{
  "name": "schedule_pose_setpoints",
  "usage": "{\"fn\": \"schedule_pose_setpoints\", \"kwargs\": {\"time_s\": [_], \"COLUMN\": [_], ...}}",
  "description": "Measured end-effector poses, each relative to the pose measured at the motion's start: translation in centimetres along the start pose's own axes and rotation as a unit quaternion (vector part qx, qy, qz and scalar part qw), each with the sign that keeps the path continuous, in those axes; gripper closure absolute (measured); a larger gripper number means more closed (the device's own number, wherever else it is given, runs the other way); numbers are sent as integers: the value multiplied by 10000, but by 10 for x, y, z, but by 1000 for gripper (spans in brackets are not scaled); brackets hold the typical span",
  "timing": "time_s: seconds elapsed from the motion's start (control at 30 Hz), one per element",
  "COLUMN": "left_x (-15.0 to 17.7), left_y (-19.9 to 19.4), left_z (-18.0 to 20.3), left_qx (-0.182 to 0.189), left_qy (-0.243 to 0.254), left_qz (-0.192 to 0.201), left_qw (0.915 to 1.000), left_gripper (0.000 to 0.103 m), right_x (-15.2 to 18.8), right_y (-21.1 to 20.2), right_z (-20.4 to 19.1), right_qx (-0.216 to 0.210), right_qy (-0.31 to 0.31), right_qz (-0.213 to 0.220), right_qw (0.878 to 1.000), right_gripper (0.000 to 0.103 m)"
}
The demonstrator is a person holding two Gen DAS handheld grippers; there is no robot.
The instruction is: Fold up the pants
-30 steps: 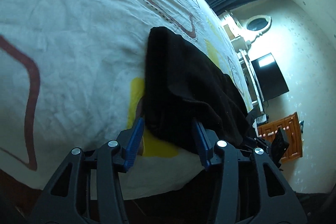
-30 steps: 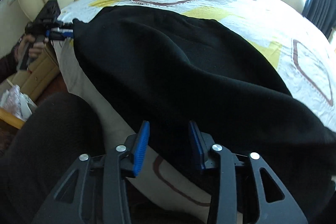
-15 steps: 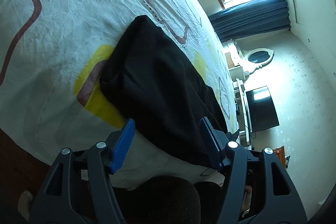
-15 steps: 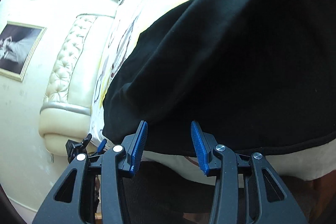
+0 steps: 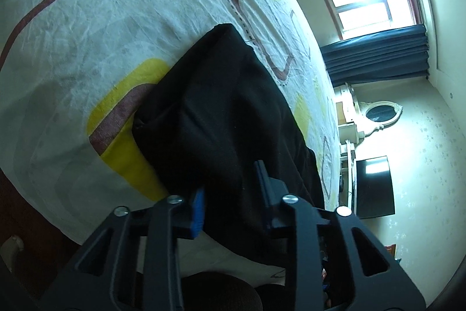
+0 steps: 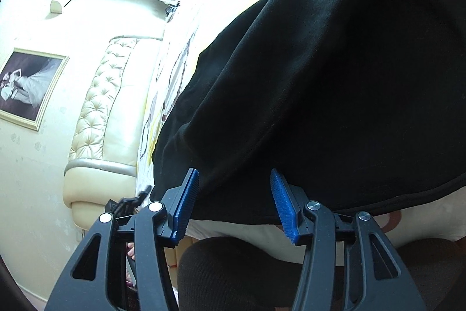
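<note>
Black pants (image 5: 221,112) lie along the near edge of a bed with a white sheet (image 5: 102,19) patterned in yellow and brown. My left gripper (image 5: 230,179) is at one end of them. Its jaws are closing and bunched black cloth is pinched between the blue pads (image 5: 198,209). In the right wrist view the pants (image 6: 335,77) fill the upper right and their hem runs just past the fingertips. My right gripper (image 6: 233,172) is opening, with the hem between its jaws and the pads clear of it. The left gripper (image 6: 128,203) shows small at the far end.
A person's dark-clad leg (image 6: 233,267) is right under the grippers, against the bed's side. A cream tufted headboard (image 6: 99,107) and a framed picture (image 6: 26,89) lie beyond the left end. A window (image 5: 367,8), dark curtains (image 5: 375,54), a mirror (image 5: 378,114) and a television (image 5: 374,187) stand past the other end.
The left jaws went from wide around the pants' end to closed on the cloth. The right gripper rolled, sank to the hem, and its jaws spread a little wider.
</note>
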State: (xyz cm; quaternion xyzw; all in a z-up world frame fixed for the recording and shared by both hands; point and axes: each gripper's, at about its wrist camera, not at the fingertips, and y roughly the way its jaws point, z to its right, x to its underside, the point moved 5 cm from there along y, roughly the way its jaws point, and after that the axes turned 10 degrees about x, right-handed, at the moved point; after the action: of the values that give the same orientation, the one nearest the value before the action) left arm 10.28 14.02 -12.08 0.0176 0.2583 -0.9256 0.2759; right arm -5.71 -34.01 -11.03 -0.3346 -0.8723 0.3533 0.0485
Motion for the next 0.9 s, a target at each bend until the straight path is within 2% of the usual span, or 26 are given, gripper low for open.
{"fn": "schedule_pose_setpoints", "kwargs": {"time_s": [0.03, 0.17, 0.2, 0.23, 0.27, 0.33, 0.47, 0.57, 0.63, 0.67, 0.73, 0.77, 0.83, 0.9], "left_x": [0, 0, 0, -1, -1, -3, -7, -9, -6, -5, -4, -4, -3, -2], "left_y": [3, 5, 5, 4, 2, -4, -22, -25, -20, -17, -20, -22, -26, -31], "left_z": [-3, -12, -12, -11, -9, -5, 3, -4, -18, -24, -27, -26, -22, -15], "left_qx": [-107, -107, -116, -145, -184, -193, -148, -292, -332, -273, -126, -94, -139, -141], "left_qy": [-67, -385, -388, -353, -298, -238, -110, 29, -87, -134, -138, -102, -15, 71], "left_qz": [-15, 45, 63, 81, 102, 219, 476, 521, 391, 323, 335, 303, 214, 154], "left_qw": [9999, 9992, 9992, 9992, 9993, 9993, 9987, 9982, 9986, 9990, 9993, 9994, 9997, 9998], "left_gripper": [90, 93, 94, 94, 95, 95, 95, 95, 95, 94, 92, 91, 86, 74], "right_x": [0, -6, -8, -9, -11, -8, 5, 29, 39, 41, 40, 38, 30, 15], "right_y": [1, 4, 5, 5, 8, 4, -13, -14, -4, -2, -7, -13, -36, -65], "right_z": [0, -1, -3, -4, -5, -6, -24, -21, -8, -1, 4, 3, 1, 1], "right_qx": [-28, 11, 117, 261, 357, 343, 254, 273, 405, 340, 129, 170, 351, 502], "right_qy": [84, 345, 294, 198, 137, 207, -39, -108, -80, 6, 275, 268, 173, 118], "right_qz": [29, 205, 249, 303, 290, 344, 537, 343, 119, 33, -75, -104, 27, 248], "right_qw": [10000, 9992, 9992, 9990, 9989, 9986, 9982, 9990, 9991, 9994, 9995, 9994, 9992, 9984], "right_gripper": [52, 52, 59, 78, 88, 90, 90, 91, 91, 91, 87, 84, 59, 44]}}
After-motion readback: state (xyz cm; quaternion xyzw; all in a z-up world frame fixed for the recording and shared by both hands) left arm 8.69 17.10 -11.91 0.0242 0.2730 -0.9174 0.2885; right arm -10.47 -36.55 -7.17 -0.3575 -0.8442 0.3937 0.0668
